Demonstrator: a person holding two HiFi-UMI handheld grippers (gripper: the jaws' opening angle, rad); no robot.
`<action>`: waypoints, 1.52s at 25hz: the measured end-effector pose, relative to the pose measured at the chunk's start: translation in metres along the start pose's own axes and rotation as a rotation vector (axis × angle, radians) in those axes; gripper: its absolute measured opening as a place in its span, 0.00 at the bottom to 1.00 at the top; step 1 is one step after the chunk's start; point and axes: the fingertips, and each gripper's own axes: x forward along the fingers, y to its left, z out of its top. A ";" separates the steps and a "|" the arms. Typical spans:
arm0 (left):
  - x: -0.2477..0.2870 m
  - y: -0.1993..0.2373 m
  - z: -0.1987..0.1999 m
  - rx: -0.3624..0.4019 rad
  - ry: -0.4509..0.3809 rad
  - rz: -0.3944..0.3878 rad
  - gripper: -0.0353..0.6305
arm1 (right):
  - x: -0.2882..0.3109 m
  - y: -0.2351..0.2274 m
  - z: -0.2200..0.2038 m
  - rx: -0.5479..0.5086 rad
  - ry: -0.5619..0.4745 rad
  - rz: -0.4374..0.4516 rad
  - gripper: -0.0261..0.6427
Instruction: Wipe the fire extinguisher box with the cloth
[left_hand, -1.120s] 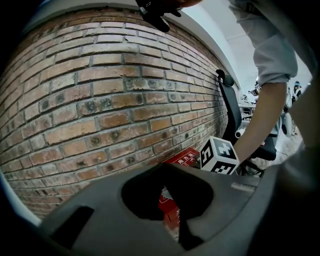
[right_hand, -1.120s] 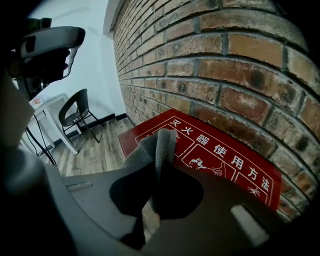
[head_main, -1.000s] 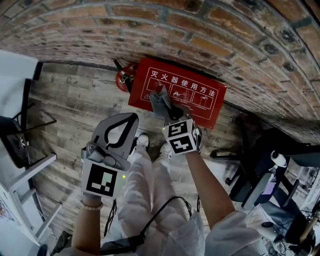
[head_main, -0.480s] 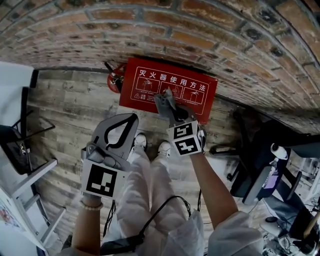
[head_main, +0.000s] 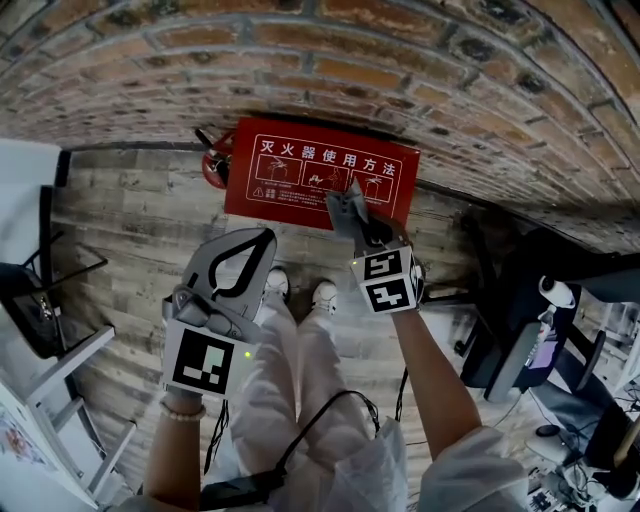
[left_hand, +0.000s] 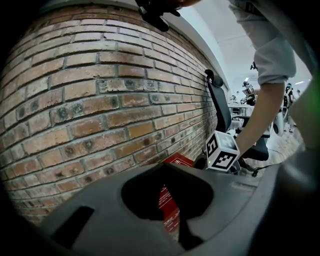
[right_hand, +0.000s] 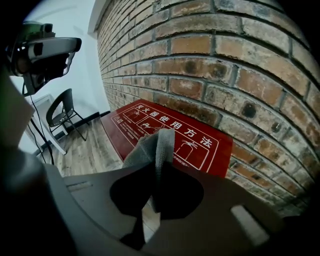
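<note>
Left gripper view: fingers (left_hand: 95, 212) together; right gripper view: cloth (right_hand: 156, 146) pinched.

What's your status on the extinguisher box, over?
Right gripper shut on grey cloth, over the red fire extinguisher box; contact unclear. Left gripper shut, empty, held back. Nothing between cloth and box.

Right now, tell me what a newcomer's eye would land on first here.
The red fire extinguisher box with white lettering stands out at the foot of the brick wall. Next comes the grey cloth pinched in the right tool, by the box's near edge. The left tool hangs back, shut and empty.
</note>
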 end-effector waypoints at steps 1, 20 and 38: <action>0.001 -0.001 0.001 0.000 -0.001 -0.002 0.05 | -0.001 -0.003 -0.002 0.005 -0.004 -0.006 0.07; 0.011 -0.017 0.006 0.011 -0.006 -0.037 0.05 | -0.030 -0.066 -0.049 0.121 0.045 -0.144 0.07; -0.002 -0.011 0.020 0.015 -0.027 -0.017 0.05 | -0.057 -0.063 -0.021 0.174 -0.034 -0.153 0.07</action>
